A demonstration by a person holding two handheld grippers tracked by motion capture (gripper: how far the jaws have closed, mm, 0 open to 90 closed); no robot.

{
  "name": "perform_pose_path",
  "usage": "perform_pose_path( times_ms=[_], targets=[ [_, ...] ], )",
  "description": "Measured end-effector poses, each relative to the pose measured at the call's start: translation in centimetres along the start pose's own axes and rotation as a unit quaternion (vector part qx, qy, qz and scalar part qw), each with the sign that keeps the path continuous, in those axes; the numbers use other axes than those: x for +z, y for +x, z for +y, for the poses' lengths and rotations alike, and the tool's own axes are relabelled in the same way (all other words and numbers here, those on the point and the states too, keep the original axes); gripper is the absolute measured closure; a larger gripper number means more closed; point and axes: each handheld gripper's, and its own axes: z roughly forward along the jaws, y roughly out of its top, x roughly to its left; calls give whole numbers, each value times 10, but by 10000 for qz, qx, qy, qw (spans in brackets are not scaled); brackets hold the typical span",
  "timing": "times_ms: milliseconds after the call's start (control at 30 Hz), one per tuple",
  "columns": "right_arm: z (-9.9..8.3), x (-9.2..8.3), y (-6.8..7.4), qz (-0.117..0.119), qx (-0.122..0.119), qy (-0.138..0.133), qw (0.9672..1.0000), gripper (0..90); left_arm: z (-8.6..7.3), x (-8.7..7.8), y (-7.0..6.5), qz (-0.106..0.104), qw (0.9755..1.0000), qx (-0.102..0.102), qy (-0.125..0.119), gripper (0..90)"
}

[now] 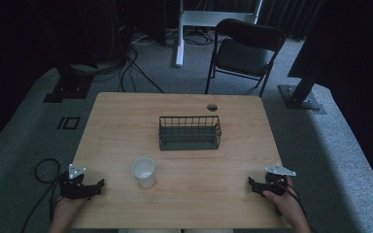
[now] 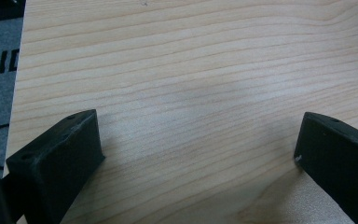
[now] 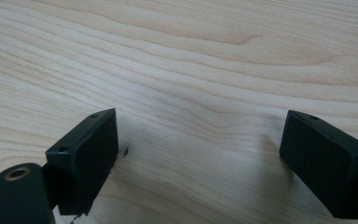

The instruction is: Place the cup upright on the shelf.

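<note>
White paper cup (image 1: 144, 172) upright on wooden table (image 1: 223, 189), nearer left gripper (image 1: 96, 187), up-right of it; wire basket (image 1: 190, 132) beyond. Right gripper (image 1: 251, 183) farther. Both spread wide, empty.

High view: fixed above near side, looking forward and down, far enough to take in whole table (image 1: 184, 194) plus floor and chair (image 1: 245, 48) beyond. Each gripper view: close, low, aimed along own jaws. All three share pale wood tabletop.
</note>
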Motion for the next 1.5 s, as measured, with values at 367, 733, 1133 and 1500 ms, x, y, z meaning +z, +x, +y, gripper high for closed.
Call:
perform_pose_path(
  times_ms=[367, 733, 1133, 1500],
  targets=[
    [1, 0, 1, 87, -94, 10, 9999, 113, 0, 0, 0, 1, 10000, 0, 0, 9],
    [10, -3, 12, 382, -184, -223, 9989, 113, 0, 0, 0, 0, 10000, -1, 0, 9],
    [16, 3, 28, 662, -334, -276, 9969, 114, 0, 0, 0, 0, 10000, -3, -1, 9],
    [28, 9, 46, 866, -548, -296, 9943, 114, 0, 0, 0, 0, 10000, -3, -1, 9]
  ],
)
